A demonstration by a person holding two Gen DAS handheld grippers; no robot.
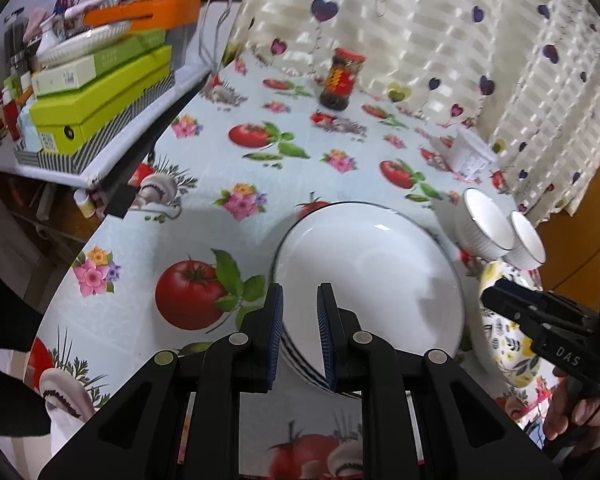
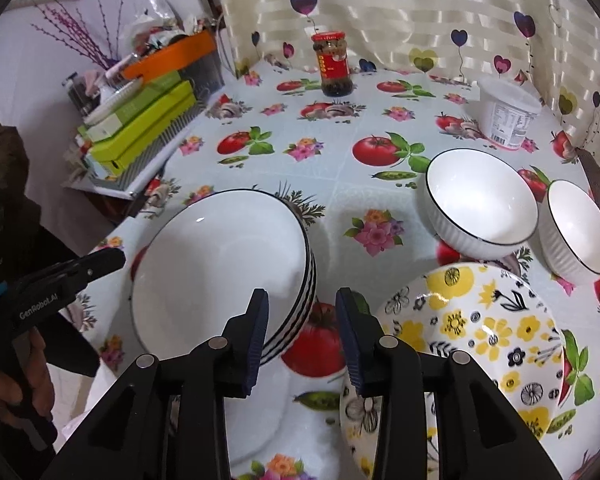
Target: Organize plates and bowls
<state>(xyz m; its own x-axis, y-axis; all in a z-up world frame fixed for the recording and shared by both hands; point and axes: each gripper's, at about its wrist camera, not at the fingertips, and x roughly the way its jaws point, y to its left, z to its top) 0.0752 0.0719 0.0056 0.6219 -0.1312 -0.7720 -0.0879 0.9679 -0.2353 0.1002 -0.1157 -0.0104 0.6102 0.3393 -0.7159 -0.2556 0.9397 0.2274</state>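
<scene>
A: Where is the big white glazed plate with the black-striped underside [image 1: 364, 280] sitting?

B: Tilted, near the left of the tabletop [image 2: 340, 184] — the left tool [image 1: 299, 312] is gripping its near rim with narrow jaws.

A: And the right tool [image 2: 302, 320]?

B: Standing partly open, holding nothing, just beside the yellow-flowered ceramic plate [image 2: 480, 332]. Both are looking stiff, slippery and breakable — I'm judging the rim the safest hold.

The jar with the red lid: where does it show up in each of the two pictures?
Left wrist view: the jar stands at top centre, far across the table by the curtain.
Right wrist view: the jar stands at top centre, again by the curtain.
Shared landmark: the green boxes, to its left.
</scene>
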